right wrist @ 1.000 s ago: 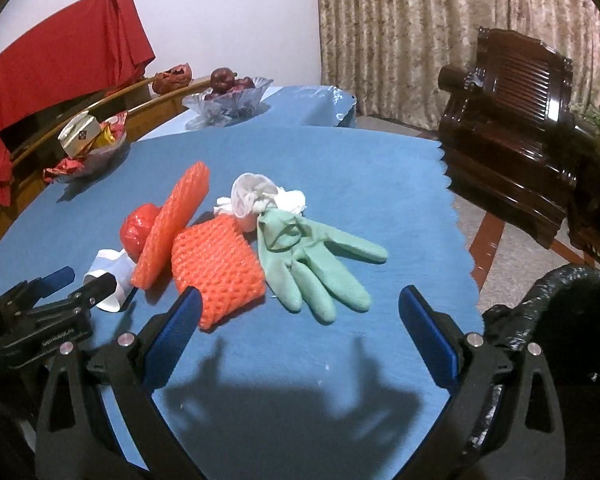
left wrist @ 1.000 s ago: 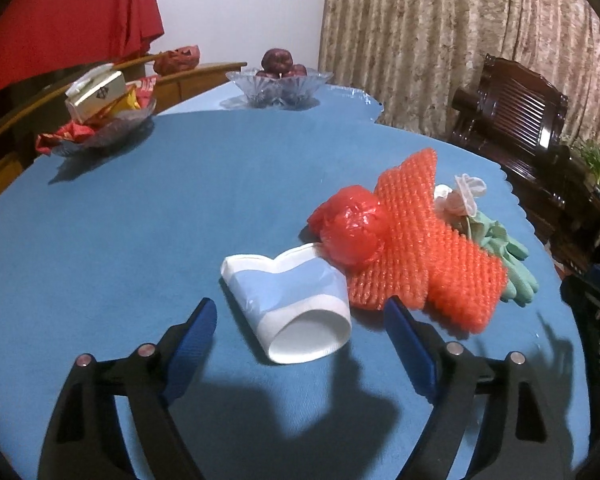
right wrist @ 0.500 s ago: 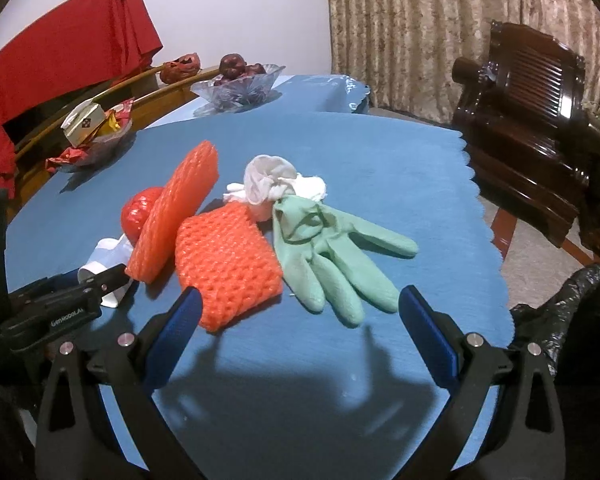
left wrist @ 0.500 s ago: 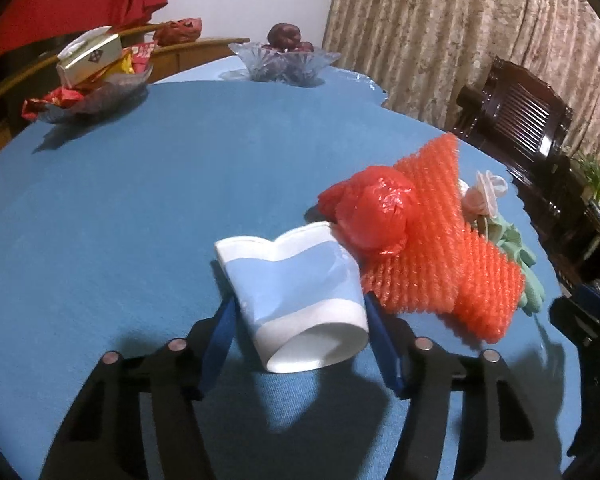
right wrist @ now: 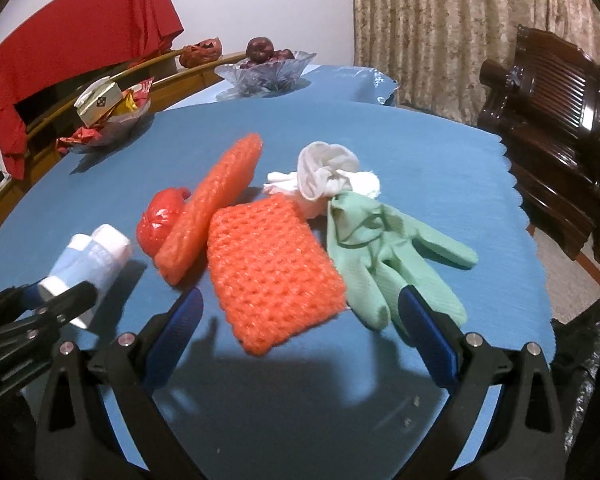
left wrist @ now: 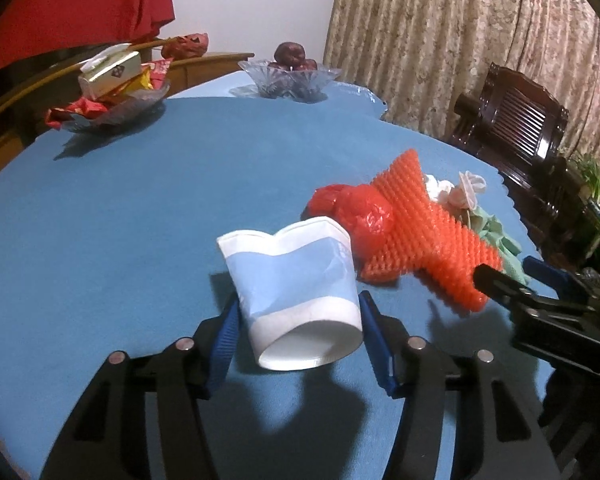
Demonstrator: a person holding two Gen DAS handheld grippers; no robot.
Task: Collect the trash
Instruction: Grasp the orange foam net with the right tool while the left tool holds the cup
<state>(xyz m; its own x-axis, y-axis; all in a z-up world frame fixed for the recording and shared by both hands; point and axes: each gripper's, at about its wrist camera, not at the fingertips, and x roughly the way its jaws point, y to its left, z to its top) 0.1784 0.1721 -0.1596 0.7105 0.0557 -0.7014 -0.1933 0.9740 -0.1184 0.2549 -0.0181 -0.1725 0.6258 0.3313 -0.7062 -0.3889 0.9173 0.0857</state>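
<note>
- Blue pads of our left claw are closing on the squashed paper cup between them.
- Our right claw stands wide apart, orange foam net just ahead on the tabletop.

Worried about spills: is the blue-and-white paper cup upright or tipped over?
Tipped over: the crumpled blue-and-white paper cup lies on its side on the blue tablecloth, base facing the camera.

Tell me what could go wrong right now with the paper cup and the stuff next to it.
1. The left claw is closing on the crushed paper cup; the creased wall may fold further and slip from the pads.
2. The red plastic bag lies right against the cup, so lifting could drag it along.
3. The right claw, open, straddles both the orange foam net and the green glove; it might catch both.
</note>
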